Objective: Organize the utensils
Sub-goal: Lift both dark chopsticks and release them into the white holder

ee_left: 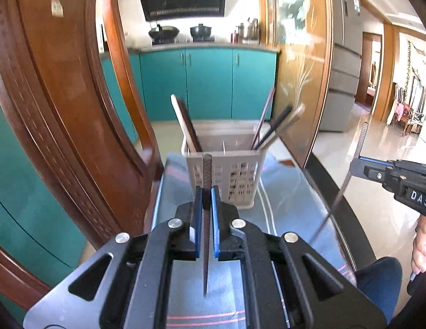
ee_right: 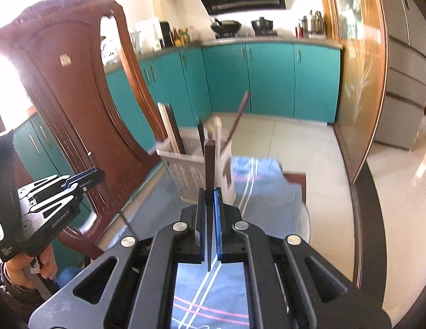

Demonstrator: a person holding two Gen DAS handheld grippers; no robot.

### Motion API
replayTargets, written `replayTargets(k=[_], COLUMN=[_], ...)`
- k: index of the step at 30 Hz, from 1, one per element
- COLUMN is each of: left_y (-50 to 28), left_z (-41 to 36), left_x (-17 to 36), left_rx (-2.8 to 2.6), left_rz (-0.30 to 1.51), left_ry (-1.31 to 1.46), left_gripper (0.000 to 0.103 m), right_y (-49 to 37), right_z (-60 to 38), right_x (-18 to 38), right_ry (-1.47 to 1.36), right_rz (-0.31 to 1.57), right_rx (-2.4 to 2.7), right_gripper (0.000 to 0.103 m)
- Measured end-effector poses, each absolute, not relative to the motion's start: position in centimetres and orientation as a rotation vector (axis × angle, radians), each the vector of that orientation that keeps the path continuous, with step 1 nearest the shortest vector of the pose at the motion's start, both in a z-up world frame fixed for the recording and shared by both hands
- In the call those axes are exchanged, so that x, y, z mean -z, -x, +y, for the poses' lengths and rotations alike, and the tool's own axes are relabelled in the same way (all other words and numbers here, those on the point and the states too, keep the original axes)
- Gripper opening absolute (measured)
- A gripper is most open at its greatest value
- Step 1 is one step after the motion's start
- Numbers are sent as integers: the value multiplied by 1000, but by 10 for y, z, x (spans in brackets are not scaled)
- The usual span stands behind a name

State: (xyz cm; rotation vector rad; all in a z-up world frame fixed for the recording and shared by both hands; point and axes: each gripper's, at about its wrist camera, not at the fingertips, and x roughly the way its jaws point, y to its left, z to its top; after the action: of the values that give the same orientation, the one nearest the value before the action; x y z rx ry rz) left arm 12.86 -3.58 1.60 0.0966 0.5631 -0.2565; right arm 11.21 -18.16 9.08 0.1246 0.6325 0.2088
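A: What sits at the far left of your scene?

B: A carved wooden chair (ee_left: 75,104) rises at the left, just beside the table edge. Behind it, far off, run the teal cabinets (ee_left: 207,82) of the kitchen.

A: And your left hand's tool?

B: Your left gripper (ee_left: 204,200) hovers over the near part of the blue checked cloth (ee_left: 289,192), its blue pads pressed onto a dark patterned chopstick (ee_left: 207,170). The stick stands nearly upright between the pads, its broad end up and its thin tip pointing down toward the cloth.

A: Where does the holder stand?

B: The pale slotted utensil basket (ee_left: 235,175) stands on the cloth, just beyond the left gripper. Several chopsticks lean in it already: a light and a dark one (ee_left: 185,126) at its left side, and a reddish, a black and a pale one (ee_left: 270,126) fanned out at its right.

A: And the right side?

B: Your right gripper (ee_right: 210,200) is held to the right of the basket, nearer you than it. Its fingers pinch a dark brown chopstick (ee_right: 209,164), also close to upright, the square end on top. At the far right a tall grey fridge (ee_left: 347,54) stands by the glass door.
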Motion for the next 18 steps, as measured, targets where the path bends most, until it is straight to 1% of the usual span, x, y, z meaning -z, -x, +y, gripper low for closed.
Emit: replayTargets(k=[7, 18], left_y=[-139, -170], left_z=[-26, -12], left_x=[-60, -135], left_rx=[280, 283], left_rz=[498, 389], left_ry=[-92, -57], left_gripper=[7, 7], right_y=[-130, -143], right_z=[-172, -160], right_x=[-137, -170], right_ry=[-68, -28], right_rz=[550, 503], right_rx=[-209, -257], right_gripper=[7, 7])
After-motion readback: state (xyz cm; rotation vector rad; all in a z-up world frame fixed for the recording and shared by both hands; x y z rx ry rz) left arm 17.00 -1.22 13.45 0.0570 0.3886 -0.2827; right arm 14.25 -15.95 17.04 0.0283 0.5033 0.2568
